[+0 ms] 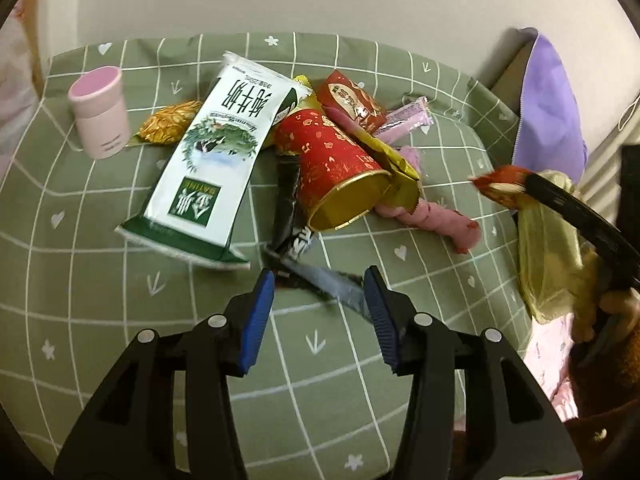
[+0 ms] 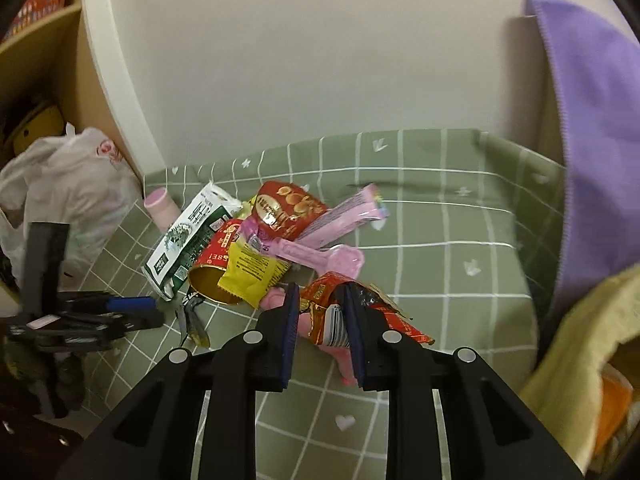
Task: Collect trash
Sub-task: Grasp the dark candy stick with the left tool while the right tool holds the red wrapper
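Observation:
A litter pile lies on the green checked cloth (image 1: pixel 100 280): a green-and-white milk pouch (image 1: pixel 200 172), a red paper cup (image 1: pixel 336 172) on its side, a red snack packet (image 1: pixel 352 100), a pink wrapper (image 1: pixel 404 120) and a gold wrapper (image 1: pixel 168 124). My left gripper (image 1: pixel 320 282) is open, its blue pads either side of a dark silvery wrapper (image 1: pixel 332 286) without pressing it. My right gripper (image 2: pixel 320 294) is shut on a crumpled red wrapper (image 2: pixel 324 300). In the left wrist view that red wrapper (image 1: pixel 500 182) hangs at the right gripper (image 1: pixel 532 184), clear of the cloth.
A pink lidded canister (image 1: pixel 100 112) stands upright at the pile's left. A white plastic bag (image 2: pixel 68 192) sits beside a wooden shelf (image 2: pixel 44 32) left of the table. A purple cloth (image 2: pixel 592 120) and a yellow cloth (image 2: pixel 580 340) hang at the right edge.

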The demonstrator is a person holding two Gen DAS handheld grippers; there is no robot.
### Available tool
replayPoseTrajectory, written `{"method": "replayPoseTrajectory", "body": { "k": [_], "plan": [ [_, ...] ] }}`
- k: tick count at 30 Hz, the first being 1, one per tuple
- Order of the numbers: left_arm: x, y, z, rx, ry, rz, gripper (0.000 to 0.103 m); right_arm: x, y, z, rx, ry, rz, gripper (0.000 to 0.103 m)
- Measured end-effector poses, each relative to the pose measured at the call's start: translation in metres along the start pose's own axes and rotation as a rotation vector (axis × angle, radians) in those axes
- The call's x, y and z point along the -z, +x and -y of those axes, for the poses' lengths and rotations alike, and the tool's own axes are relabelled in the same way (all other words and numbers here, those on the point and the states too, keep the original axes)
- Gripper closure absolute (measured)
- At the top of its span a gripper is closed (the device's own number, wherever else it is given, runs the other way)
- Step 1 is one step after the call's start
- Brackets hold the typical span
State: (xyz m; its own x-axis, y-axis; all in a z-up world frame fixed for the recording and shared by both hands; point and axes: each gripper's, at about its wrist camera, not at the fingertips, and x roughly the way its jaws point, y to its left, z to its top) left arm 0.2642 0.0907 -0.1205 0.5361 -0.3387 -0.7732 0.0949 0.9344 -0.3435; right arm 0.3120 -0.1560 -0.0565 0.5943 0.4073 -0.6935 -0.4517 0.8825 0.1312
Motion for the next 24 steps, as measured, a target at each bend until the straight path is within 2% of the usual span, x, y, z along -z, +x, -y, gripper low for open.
{"method": "replayPoseTrajectory", "body": {
  "k": [5, 10, 12, 14, 17, 20, 24],
  "plan": [
    [-0.013, 0.022, -0.001, -0.091, 0.003, -0.003, 0.059, 0.016, -0.023, 0.004, 0.043, 0.009, -0.004, 0.081],
    [-0.013, 0.038, 0.004, -0.109, 0.021, -0.051, 0.061, 0.035, -0.037, 0.011, 0.074, 0.062, -0.010, 0.081],
    [-0.011, 0.040, 0.008, -0.106, 0.044, -0.067, 0.075, 0.040, -0.040, 0.013, 0.082, 0.078, -0.011, 0.081],
    [-0.007, 0.039, 0.012, -0.111, 0.063, -0.067, 0.080, 0.043, -0.042, 0.014, 0.087, 0.086, -0.010, 0.081],
    [-0.005, 0.031, 0.011, -0.090, 0.070, -0.061, 0.093, 0.043, -0.044, 0.012, 0.089, 0.096, -0.003, 0.081],
    [-0.005, 0.020, 0.014, -0.085, 0.091, -0.029, 0.096, 0.040, -0.046, 0.005, 0.089, 0.091, 0.009, 0.081],
    [-0.010, -0.001, 0.017, -0.039, 0.093, 0.035, 0.096, 0.038, -0.054, -0.003, 0.092, 0.073, 0.035, 0.081]
  ]
}}
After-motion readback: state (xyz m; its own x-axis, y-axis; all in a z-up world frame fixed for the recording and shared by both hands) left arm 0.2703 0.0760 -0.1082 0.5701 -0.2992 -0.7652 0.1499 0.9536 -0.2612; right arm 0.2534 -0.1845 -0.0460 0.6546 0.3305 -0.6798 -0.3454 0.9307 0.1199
